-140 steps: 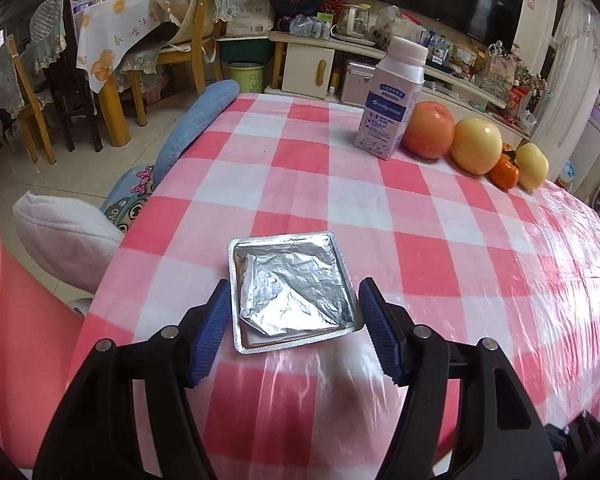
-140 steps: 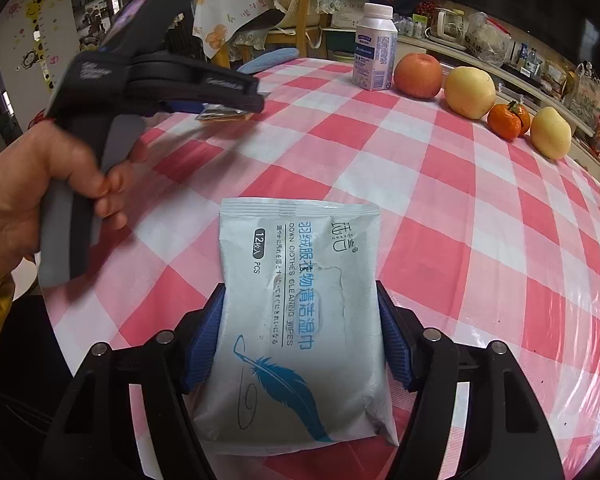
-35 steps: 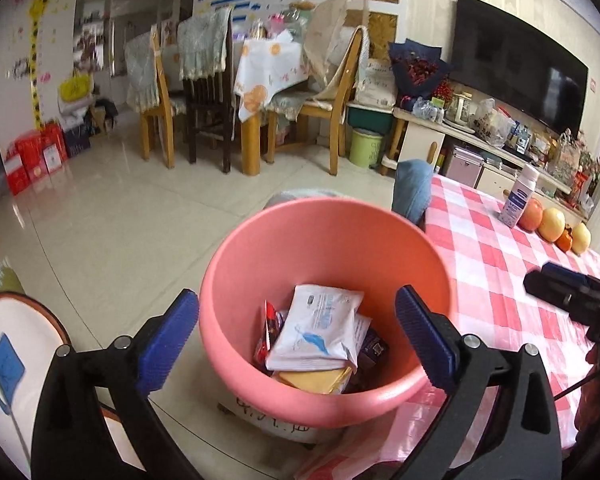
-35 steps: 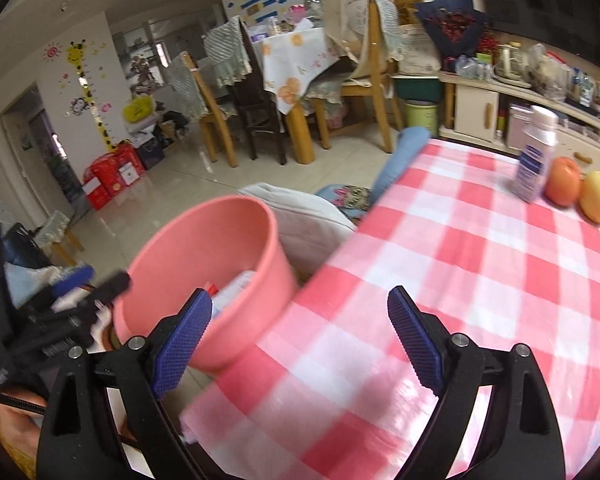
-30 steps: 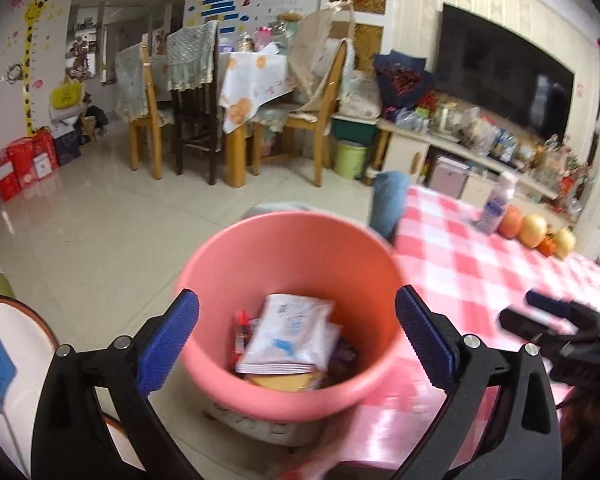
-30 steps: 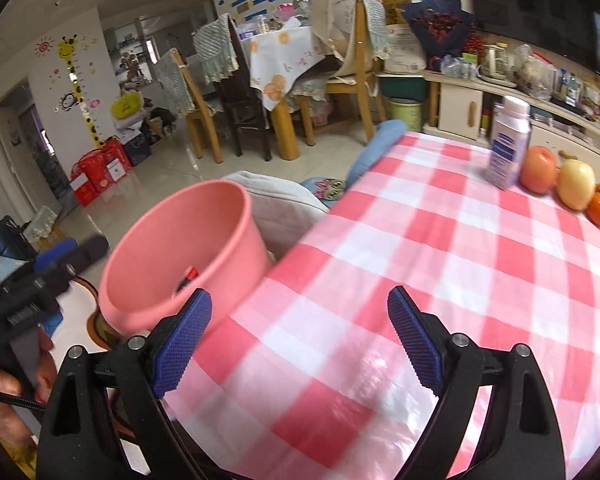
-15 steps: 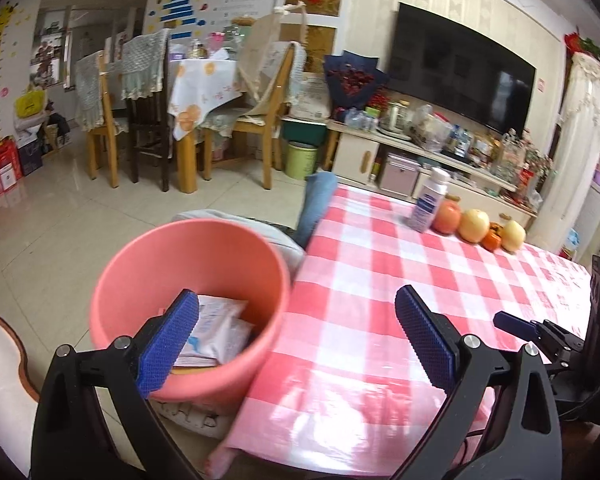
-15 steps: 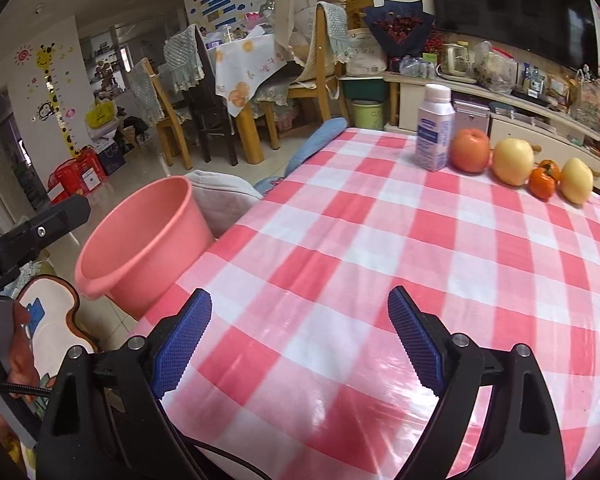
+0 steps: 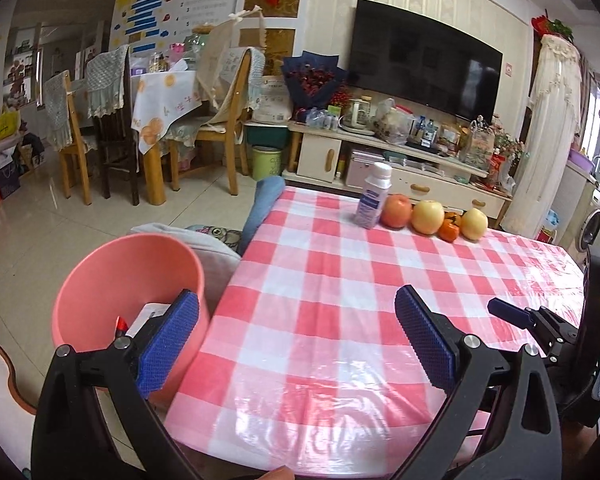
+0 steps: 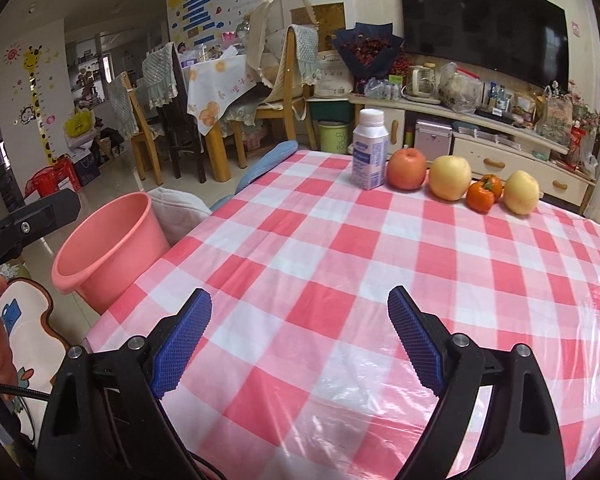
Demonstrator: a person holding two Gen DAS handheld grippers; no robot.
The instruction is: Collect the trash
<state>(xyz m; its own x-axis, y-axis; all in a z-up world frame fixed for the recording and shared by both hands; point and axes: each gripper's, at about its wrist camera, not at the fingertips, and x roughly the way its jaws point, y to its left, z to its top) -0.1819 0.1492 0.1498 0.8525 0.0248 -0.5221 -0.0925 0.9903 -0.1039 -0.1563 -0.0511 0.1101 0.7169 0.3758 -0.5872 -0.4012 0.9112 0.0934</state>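
- Table [image 10: 340, 240], pink-checked cloth: bare of trash.
- Pink bucket [image 9: 100, 276]: on the floor beside the table's edge; packets [image 9: 150, 312] inside.
- Left gripper [image 9: 296, 334]: jaws wide apart, empty.
- Right gripper [image 10: 300, 338]: jaws wide apart, empty.
- Milk bottle [image 10: 370, 150]: upright beside a row of fruit [image 10: 450, 178].

I saw bright, even daylight, sharp focus, glare on the table [image 10: 340, 392], and dark, bent fisheye edges.
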